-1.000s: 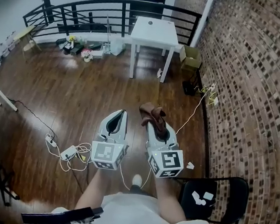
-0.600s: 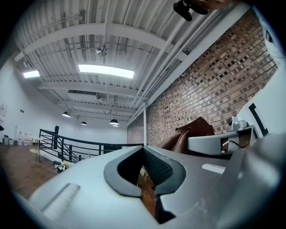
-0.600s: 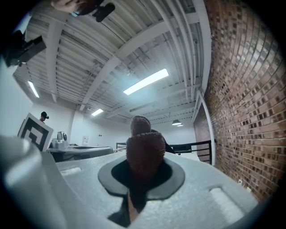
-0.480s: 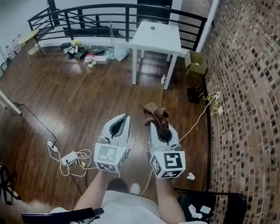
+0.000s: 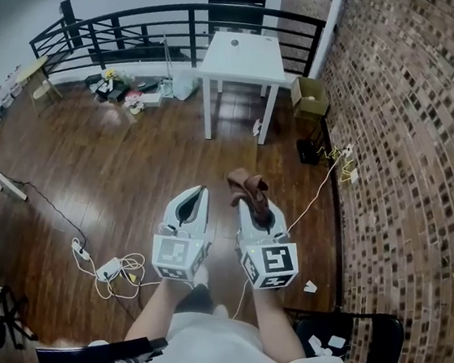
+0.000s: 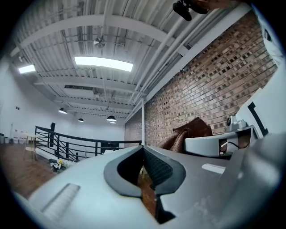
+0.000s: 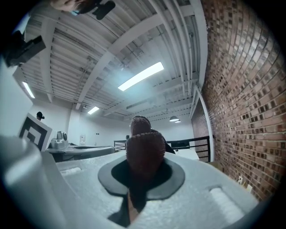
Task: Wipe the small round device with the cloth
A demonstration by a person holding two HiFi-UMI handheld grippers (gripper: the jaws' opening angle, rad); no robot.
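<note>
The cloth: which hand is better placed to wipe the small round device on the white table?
Right. The right tongs are shut on the cloth; the left tongs are shut and empty. Both are far from the table.

Brick wall (image 5: 411,141), wood floor (image 5: 123,165), white table (image 5: 240,56).

The head view looks steeply down past the left gripper (image 5: 202,192) and right gripper (image 5: 246,203) toward the white table (image 5: 240,56), well ahead. Both gripper views sit close behind their jaws, facing level toward that table, it seems — and all three share the brick wall (image 5: 411,141) right of it.
</note>
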